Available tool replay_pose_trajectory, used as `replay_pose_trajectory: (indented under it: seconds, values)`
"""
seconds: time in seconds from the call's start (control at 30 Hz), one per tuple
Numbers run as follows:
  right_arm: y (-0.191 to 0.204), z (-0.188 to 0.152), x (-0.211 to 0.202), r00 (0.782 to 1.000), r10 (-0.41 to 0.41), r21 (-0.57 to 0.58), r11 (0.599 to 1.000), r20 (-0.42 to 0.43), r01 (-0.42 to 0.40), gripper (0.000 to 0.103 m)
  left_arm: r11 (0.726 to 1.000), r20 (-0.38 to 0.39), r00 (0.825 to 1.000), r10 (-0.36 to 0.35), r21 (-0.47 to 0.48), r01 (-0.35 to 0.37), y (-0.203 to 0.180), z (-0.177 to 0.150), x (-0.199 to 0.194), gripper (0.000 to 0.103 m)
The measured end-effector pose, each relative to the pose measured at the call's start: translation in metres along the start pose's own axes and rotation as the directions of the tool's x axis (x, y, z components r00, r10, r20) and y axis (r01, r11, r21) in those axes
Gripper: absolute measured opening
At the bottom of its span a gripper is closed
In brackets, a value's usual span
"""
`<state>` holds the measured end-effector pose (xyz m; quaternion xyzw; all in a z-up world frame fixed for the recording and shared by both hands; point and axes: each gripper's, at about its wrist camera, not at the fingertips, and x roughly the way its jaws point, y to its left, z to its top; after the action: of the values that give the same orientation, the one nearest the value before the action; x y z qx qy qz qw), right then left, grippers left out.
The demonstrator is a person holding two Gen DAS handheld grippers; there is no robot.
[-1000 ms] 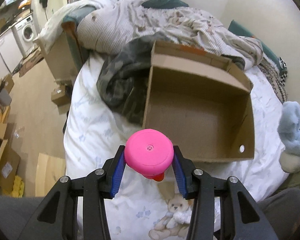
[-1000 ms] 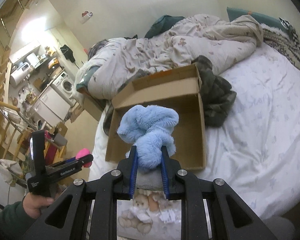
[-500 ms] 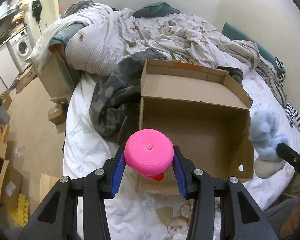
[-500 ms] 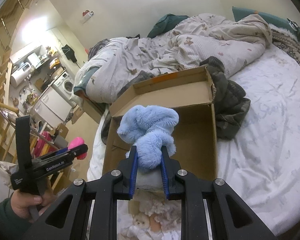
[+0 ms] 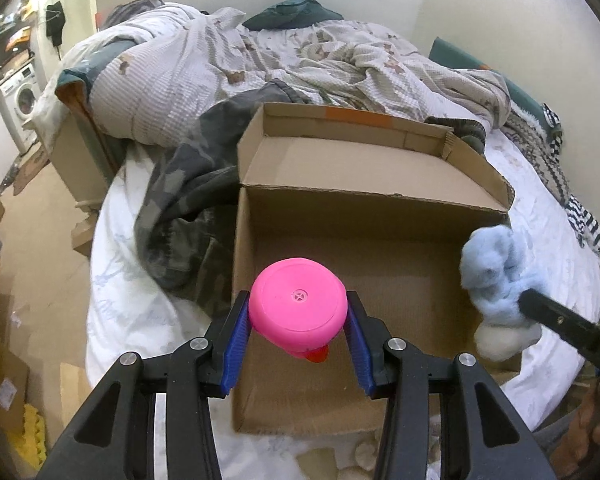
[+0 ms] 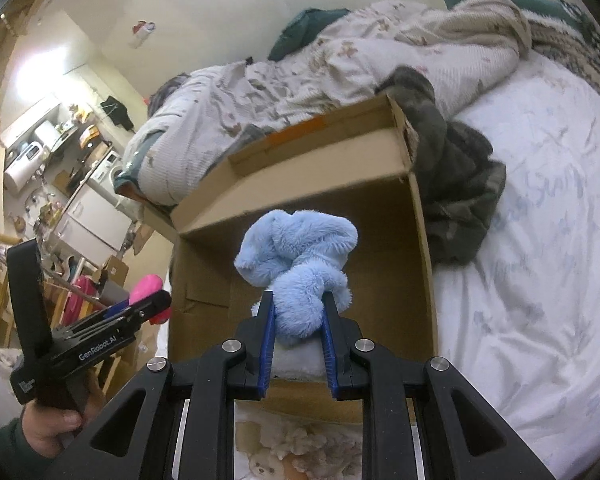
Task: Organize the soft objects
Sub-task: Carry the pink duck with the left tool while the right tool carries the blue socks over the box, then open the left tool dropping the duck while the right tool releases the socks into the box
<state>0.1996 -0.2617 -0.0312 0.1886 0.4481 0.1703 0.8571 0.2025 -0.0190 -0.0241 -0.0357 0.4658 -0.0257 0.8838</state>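
A pink toy with a red tip is seen between blue pads. The plush is light blue, the box brown, the sheet white with faint print, the blanket camouflage grey-green.

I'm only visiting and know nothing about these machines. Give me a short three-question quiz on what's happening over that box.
1. True or false: the cardboard box already holds a toy.
2. What does the right gripper hold? A) blue plush toy B) grey garment C) nothing
3. Fill in: the left gripper is shut on a ____ toy.

Key: 1 false, its floor is bare; 2 A; 3 pink.
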Motion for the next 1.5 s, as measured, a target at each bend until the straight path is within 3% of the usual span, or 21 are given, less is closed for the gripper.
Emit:
replay_pose_trajectory:
  seconds: [0.2,0.37,0.73,1.37,1.5]
  values:
    - [0.0,-0.005,0.019,0.998,-0.021,-0.021,1.0,-0.053,0.02,0.023,0.999,-0.014,0.999,-0.029,-0.026,0.029,-0.002,-0.002,0.013,0.041]
    - [0.004,-0.007,0.028,0.996,-0.041,-0.055,0.998,-0.083,0.036,0.023,1.0,-0.02,0.999,-0.029,0.008,0.03,-0.008,-0.005,0.023,0.041]
    - [-0.001,-0.011,0.043,0.987,-0.066,-0.038,0.997,-0.15,0.061,0.023,0.999,-0.056,0.997,-0.048,0.005,0.049,-0.011,-0.01,0.032,0.042]
    - [-0.001,-0.013,0.052,0.981,-0.078,-0.046,0.996,-0.178,0.071,0.024,0.999,-0.09,0.995,-0.05,-0.012,0.049,-0.009,-0.014,0.036,0.042]
    - [0.0,-0.013,0.053,0.981,-0.076,-0.048,0.996,-0.18,0.069,0.024,0.999,-0.093,0.995,-0.037,0.0,0.037,-0.013,-0.014,0.036,0.058]
